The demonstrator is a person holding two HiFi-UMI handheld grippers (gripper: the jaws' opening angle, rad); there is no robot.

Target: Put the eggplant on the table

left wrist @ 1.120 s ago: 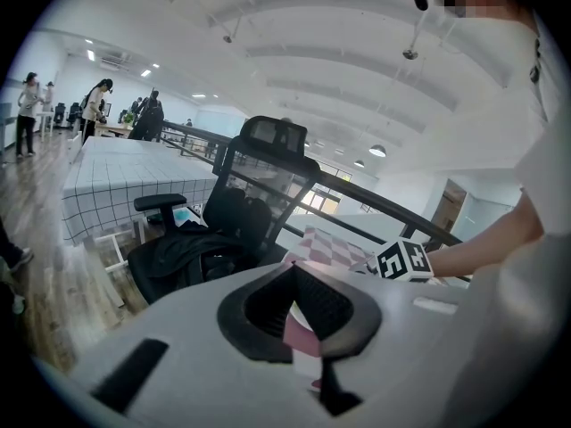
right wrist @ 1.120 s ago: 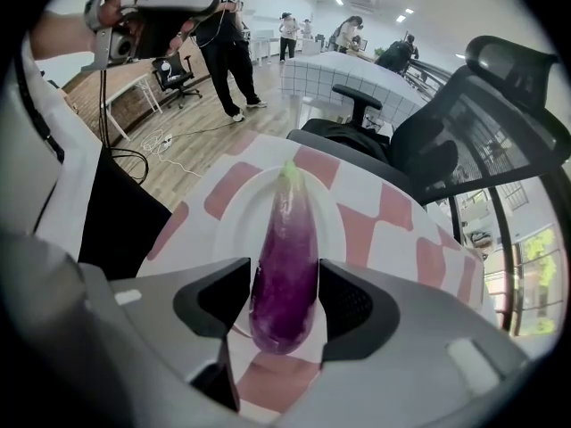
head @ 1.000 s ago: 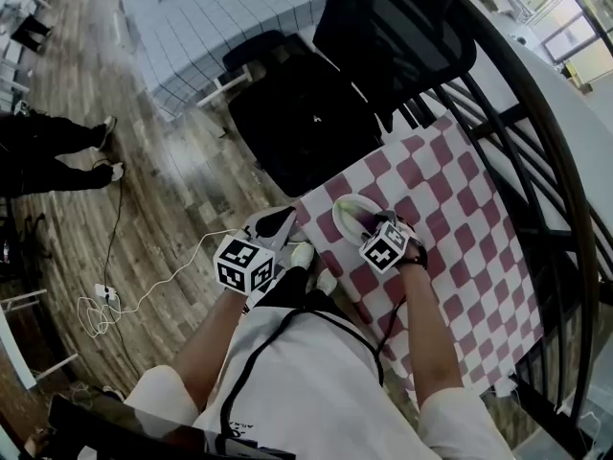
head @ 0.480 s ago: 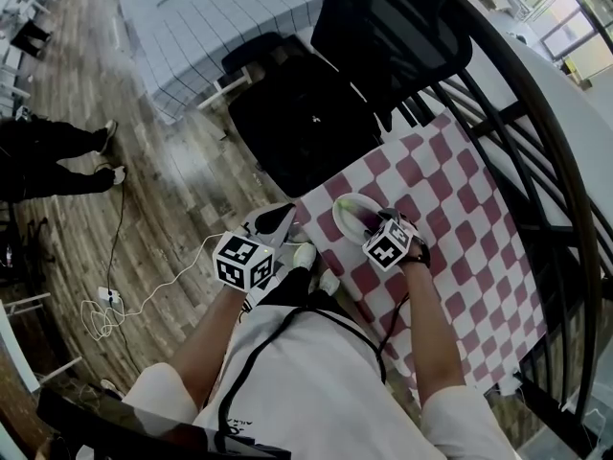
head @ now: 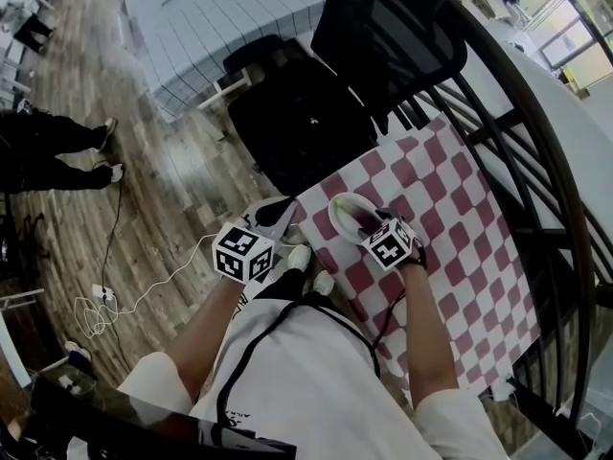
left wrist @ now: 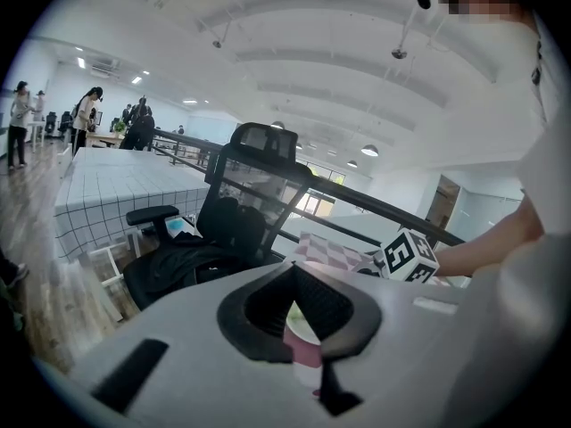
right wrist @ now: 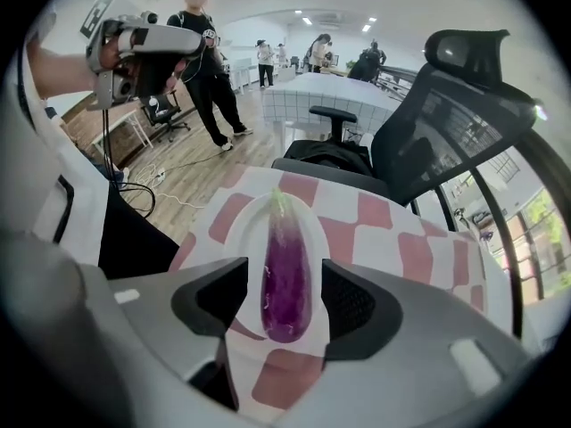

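A purple eggplant with a pale green tip lies lengthwise on a white oval plate on the red-and-white checked tablecloth. My right gripper points steeply down over it. Its jaws are opening, one on each side of the eggplant's near end, and the pads do not press on it. In the head view the right gripper covers much of the eggplant and plate. My left gripper hangs off the table's left edge; its pads meet, with nothing between them.
A black mesh office chair and a dark seat stand just beyond the table's far end. A black railing curves along the right. A white cable lies on the wooden floor; a person's legs show at left.
The right gripper's marker cube has turned a little above the plate. Both grippers stay roughly where they were; the eggplant has not moved.
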